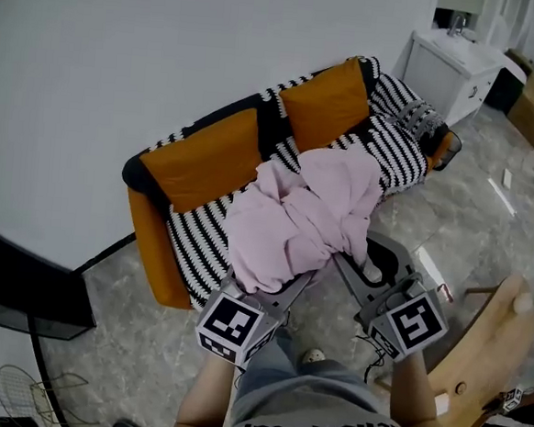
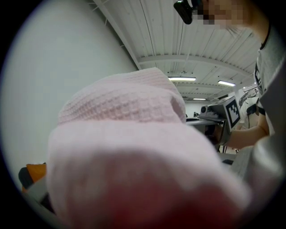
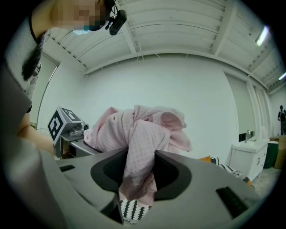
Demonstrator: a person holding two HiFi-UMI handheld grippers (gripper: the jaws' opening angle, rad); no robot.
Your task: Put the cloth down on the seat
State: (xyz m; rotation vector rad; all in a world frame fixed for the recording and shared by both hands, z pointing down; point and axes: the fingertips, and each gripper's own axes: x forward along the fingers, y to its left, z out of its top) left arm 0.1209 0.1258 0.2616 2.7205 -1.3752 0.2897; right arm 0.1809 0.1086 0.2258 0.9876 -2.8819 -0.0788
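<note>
A crumpled pink cloth [image 1: 304,215] hangs above the front of the black-and-white striped sofa seat [image 1: 196,235]. My right gripper [image 1: 348,260] reaches in from the lower right and is shut on a fold of the cloth [image 3: 142,147], pinched between its grey jaws [image 3: 139,181]. My left gripper [image 1: 287,289] goes in under the cloth's lower left edge. In the left gripper view the cloth [image 2: 129,134] lies right over the camera and hides the jaws entirely. The striped seat [image 3: 132,209] shows just below the right jaws.
Two orange cushions [image 1: 207,157] [image 1: 326,102] lean on the sofa back. A white cabinet [image 1: 448,70] stands right of the sofa, a wooden chair [image 1: 477,353] at my right, a black panel [image 1: 22,281] on the left. The floor is grey marble.
</note>
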